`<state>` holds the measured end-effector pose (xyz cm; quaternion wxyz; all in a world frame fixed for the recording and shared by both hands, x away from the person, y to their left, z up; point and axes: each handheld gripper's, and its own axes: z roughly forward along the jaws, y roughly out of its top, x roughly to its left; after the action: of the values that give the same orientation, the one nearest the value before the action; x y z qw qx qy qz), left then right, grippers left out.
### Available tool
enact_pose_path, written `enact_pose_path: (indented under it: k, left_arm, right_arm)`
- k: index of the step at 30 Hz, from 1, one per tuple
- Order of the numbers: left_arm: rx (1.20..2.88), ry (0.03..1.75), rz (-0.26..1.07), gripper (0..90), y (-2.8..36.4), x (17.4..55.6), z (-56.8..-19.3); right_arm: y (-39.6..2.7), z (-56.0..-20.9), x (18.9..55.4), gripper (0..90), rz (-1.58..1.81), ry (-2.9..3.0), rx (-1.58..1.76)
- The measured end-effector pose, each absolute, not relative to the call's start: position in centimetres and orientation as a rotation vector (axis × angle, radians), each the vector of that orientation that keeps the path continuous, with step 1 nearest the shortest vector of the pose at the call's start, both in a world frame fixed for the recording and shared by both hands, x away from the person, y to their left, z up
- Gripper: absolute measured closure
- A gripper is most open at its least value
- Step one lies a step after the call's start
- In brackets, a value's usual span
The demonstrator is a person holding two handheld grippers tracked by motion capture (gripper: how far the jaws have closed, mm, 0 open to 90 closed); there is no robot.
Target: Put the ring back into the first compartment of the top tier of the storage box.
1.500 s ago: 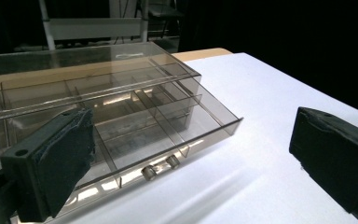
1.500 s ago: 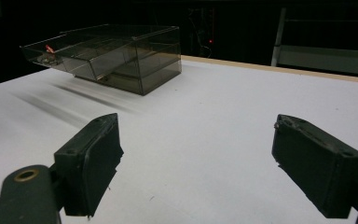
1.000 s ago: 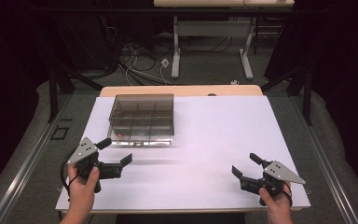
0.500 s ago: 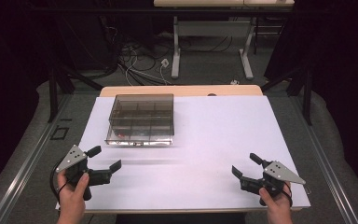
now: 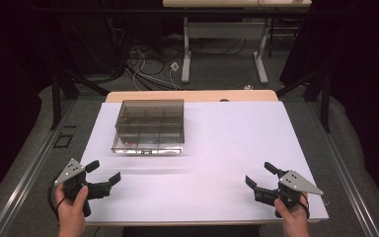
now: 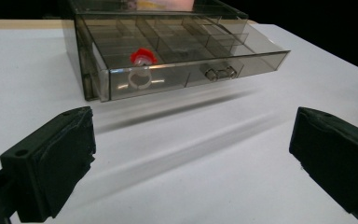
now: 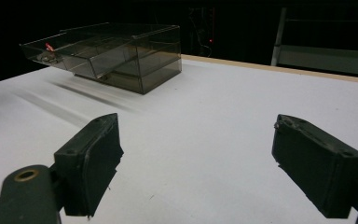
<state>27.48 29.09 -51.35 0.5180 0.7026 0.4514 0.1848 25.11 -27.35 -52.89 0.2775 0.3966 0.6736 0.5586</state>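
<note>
A smoky clear plastic organiser box (image 5: 149, 126) stands on the white table (image 5: 227, 148), left of centre toward the back. Its drawer (image 6: 177, 56) is pulled out toward me, divided into compartments. In the front left compartment lies a small red-and-white piece (image 6: 141, 58); the same red piece (image 7: 49, 47) shows in the right gripper view. My left gripper (image 5: 103, 173) is open near the front left corner, its jaws pointing at the box (image 6: 121, 28). My right gripper (image 5: 259, 175) is open near the front right edge, well clear of the box (image 7: 121, 51).
Beyond the table's wooden far edge (image 5: 192, 95) lie floor cables (image 5: 143, 64) and the legs of another desk (image 5: 222, 44). Dark curtains flank both sides. A broad bare stretch of white tabletop lies between the two grippers.
My left gripper has drawn back toward me and to the left, away from the box front. The right gripper has stayed where it was.
</note>
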Motion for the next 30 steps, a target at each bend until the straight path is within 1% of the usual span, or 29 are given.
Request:
enact_pose_path:
  k: [11,30]
  left_arm:
    - [1.688,1.138,0.419,0.4,30.1,27.8,-52.4]
    - [1.688,1.162,0.402,0.5,30.7,28.0,-53.2]
  right_arm:
    - [-27.4,-52.9,25.1,14.9,1.499,1.808,1.062]
    - [-27.4,-52.9,25.1,14.9,1.498,1.812,1.053]
